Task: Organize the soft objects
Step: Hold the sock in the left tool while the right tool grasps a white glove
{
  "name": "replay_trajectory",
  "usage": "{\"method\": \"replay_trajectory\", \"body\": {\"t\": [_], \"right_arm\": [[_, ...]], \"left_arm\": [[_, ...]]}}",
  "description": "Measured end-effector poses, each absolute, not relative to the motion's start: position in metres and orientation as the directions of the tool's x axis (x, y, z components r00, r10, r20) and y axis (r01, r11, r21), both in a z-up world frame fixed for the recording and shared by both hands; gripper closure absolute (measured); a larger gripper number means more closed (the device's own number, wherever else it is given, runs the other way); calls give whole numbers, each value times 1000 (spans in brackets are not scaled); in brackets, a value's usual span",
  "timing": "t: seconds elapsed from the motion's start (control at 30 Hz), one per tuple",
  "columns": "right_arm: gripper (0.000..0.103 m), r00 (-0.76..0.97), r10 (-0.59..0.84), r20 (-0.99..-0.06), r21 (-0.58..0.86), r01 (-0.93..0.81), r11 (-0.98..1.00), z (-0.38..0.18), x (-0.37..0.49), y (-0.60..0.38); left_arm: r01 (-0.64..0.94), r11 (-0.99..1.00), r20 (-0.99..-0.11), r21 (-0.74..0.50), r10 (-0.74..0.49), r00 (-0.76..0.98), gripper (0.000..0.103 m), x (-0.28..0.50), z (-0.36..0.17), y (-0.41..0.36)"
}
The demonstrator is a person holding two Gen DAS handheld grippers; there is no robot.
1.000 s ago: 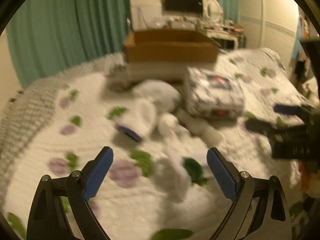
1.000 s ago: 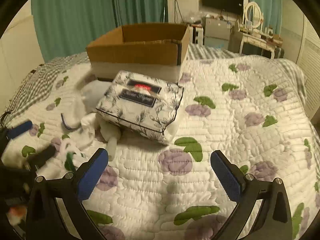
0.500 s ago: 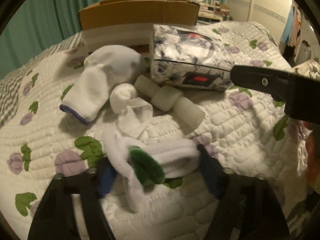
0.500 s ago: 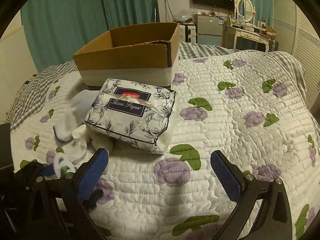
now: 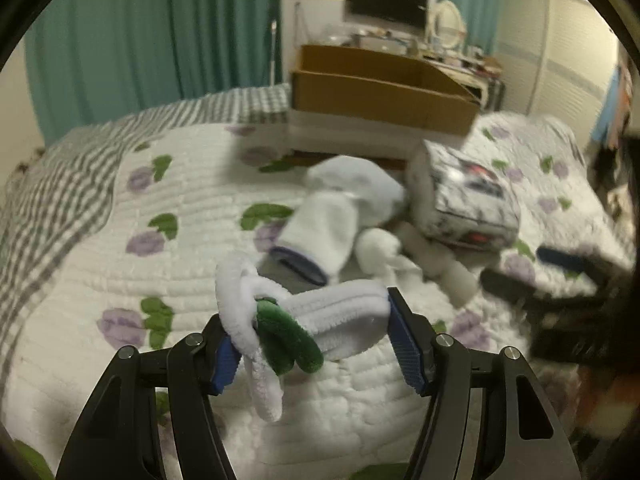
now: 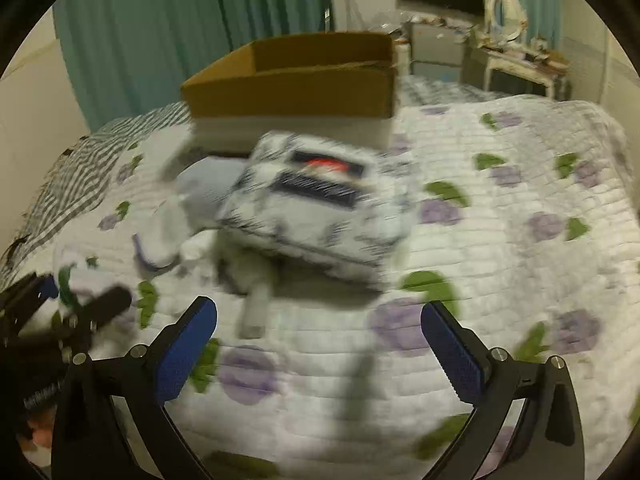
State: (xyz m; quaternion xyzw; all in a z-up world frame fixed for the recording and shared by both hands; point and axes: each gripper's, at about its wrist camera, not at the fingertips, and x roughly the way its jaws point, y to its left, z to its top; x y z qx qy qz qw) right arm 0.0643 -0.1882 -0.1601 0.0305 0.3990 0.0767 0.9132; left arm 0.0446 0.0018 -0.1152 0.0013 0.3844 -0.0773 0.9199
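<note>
My left gripper is shut on a white and green fuzzy toy and holds it above the quilt. Beyond it lie a white sock with a blue cuff, other white soft pieces and a floral tissue pack. An open cardboard box stands behind them on the bed. My right gripper is open and empty above the quilt, in front of the tissue pack. The left gripper with the toy shows at the right wrist view's left edge.
The bed carries a white quilt with purple flowers and green leaves; a grey striped blanket lies at its left. Teal curtains, a TV and a dresser are behind. The right gripper shows at the left wrist view's right.
My left gripper came down on the white and green toy, closed on it and lifted it off the quilt. The right gripper stayed open and shifted slightly; its view is blurred by motion.
</note>
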Motion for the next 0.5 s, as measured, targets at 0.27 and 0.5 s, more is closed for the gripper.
{"method": "replay_trajectory", "body": {"t": [0.27,0.5], "right_arm": [[28,589,144,-795,66,-152,986,-187,92,-147],[53,574,174,-800,102,-156,982,-191,111,-139]], "left_arm": [[101,988,-705,-115,-153,692,40,46,-113,26],[121,985,-713,-123,-172,679,40,48,-115,23]]}}
